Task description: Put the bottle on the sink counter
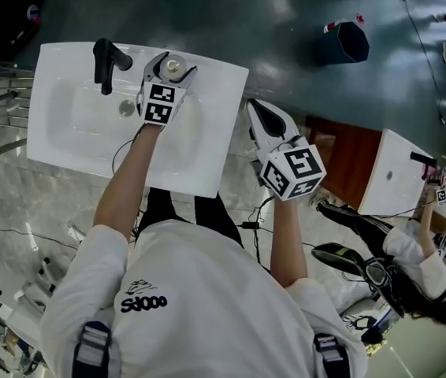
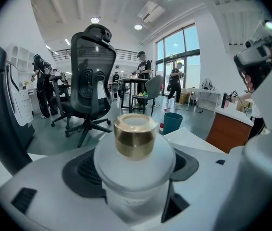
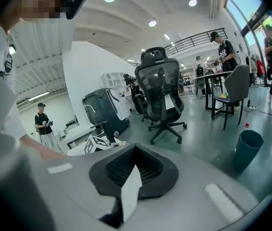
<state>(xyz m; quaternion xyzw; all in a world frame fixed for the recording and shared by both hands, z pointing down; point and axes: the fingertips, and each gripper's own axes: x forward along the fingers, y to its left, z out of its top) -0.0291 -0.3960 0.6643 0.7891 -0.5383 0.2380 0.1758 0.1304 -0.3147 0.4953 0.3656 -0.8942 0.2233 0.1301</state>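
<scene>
Shoulders in a white shirt (image 1: 191, 290) fill the bottom of the head view, both bare forearms reaching forward. The left arm stretches straight out over the glossy white table (image 1: 207, 172) and its shallow rounded basin (image 1: 81, 120). The left tool (image 1: 172, 68) is at the table's far edge, just right of the matte black faucet (image 1: 106, 61). Its ribbed dark pads pinch a frosted, round-shouldered bottle (image 2: 136, 170) with a brushed gold cylindrical cap (image 2: 135, 136), held upright. I cannot tell whether the bottle's base touches the table. The right arm is bent, and the right tool (image 1: 253, 105) is just off the table's right edge, jaws pressed together with nothing between them.
</scene>
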